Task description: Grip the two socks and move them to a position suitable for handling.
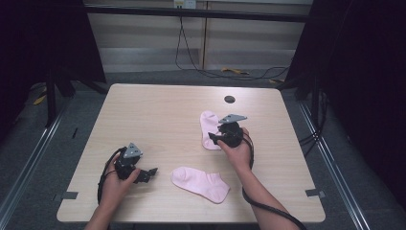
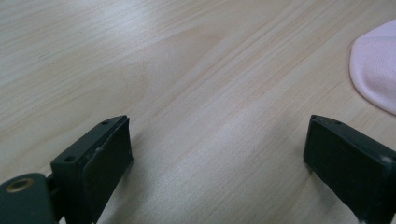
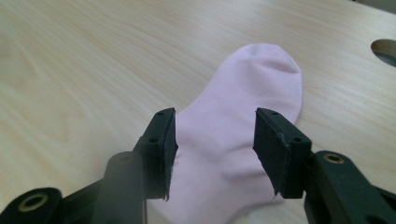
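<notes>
bench (image 1: 158, 110): light wood top, 2 pink socks on it, round cable hole (image 1: 230, 99) near the far edge, right of centre.
step: judged as the pick-up approach on the far sock; nothing gripped yet, pairing or stacking the 2 socks looks like the job.
far sock (image 1: 208, 125): lies flat right of centre, toe toward the far edge, long axis roughly front-to-back. Near end is under the right gripper. In the right gripper view (image 3: 233, 140) it is plain pale pink knit, smooth, rounded toe, no obvious folds.
near sock (image 1: 201, 184): flat near the front edge, about mid-width, lying crosswise with heel bend visible. Toe end points at the left gripper; its rounded tip shows at the right edge of the left gripper view (image 2: 376, 74).
right gripper (image 1: 214, 138): jaws part-open, straddling the far sock's lower half (image 3: 215, 149), pads over fabric on both sides, not clamped.
left gripper (image 1: 149, 173): jaws wide, nothing between them but bare wood (image 2: 217, 154); low over the bench near the front-left corner, aimed at the near sock, close but apart.
next move: right needs to drop to the fabric and close, pinching a fold rather than scraping the top. Left needs a short advance to the near sock's toe.
risk: thin knit may slip out of a shallow pinch.
</notes>
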`<state>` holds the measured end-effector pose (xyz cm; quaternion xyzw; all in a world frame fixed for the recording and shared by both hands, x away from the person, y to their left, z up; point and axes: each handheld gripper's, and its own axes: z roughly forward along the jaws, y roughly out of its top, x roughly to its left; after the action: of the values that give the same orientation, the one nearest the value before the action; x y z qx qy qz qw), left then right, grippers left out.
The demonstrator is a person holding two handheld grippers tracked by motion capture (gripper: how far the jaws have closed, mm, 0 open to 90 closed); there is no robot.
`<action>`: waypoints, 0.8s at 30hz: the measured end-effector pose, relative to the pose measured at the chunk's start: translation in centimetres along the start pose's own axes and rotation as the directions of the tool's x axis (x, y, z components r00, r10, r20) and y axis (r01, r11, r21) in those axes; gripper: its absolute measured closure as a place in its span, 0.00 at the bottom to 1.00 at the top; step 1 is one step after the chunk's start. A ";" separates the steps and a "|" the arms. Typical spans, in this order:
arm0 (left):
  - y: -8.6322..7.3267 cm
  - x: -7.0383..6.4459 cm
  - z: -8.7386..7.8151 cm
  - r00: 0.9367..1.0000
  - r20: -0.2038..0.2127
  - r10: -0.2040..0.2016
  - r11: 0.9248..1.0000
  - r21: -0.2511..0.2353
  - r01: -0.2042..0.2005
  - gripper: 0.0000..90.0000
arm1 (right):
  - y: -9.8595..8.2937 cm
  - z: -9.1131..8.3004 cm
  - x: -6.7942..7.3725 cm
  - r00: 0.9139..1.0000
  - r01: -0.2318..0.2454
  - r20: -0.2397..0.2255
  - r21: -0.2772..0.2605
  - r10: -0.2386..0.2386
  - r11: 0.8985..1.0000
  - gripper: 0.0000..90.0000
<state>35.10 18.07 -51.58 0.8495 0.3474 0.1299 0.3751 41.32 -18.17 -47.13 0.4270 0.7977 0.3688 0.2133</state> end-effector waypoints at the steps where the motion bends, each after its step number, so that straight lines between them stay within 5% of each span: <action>1: 0.0 0.0 0.0 1.000 0.000 0.000 1.000 0.000 0.000 0.08 | 0.2 0.8 -0.2 1.000 -0.009 0.010 0.015 0.009 1.000 0.55; 6: 0.0 0.0 0.0 1.000 0.002 0.001 1.000 0.003 -0.001 0.08 | 0.9 3.5 -1.0 0.995 -0.085 0.063 0.063 0.081 0.994 0.46; 11: 0.0 0.0 0.0 1.000 0.004 0.004 1.000 0.005 -0.004 0.08 | 0.6 5.2 -1.4 0.994 -0.076 0.081 0.111 0.067 0.991 0.44; 14: 0.0 0.0 0.0 1.000 0.006 0.008 1.000 0.006 -0.008 0.08 | 0.1 5.5 -1.4 0.993 -0.096 0.078 0.080 0.090 0.992 0.58; 15: 0.0 0.0 0.0 1.000 0.006 0.009 1.000 0.007 -0.009 0.08 | 0.2 5.3 -1.4 0.995 -0.084 0.068 0.090 0.079 0.992 0.78; 17: 0.0 0.0 0.0 1.000 0.006 0.009 1.000 0.007 -0.009 0.08 | 0.5 5.1 -1.4 0.997 -0.073 0.036 0.120 0.069 0.990 0.91; 20: 0.0 0.0 0.0 1.000 0.006 0.008 1.000 0.006 -0.009 0.08 | 0.6 4.9 -1.6 0.997 -0.072 0.004 0.137 0.072 0.988 0.96; 24: 0.0 0.0 0.0 1.000 0.006 0.008 1.000 0.006 -0.008 0.08 | 0.6 3.8 -1.6 0.996 -0.068 -0.049 0.073 0.071 0.995 0.97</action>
<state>35.10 18.09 -51.56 0.8526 0.3431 0.1277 0.3729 45.01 -17.75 -49.08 0.4523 0.8002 0.3579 0.1644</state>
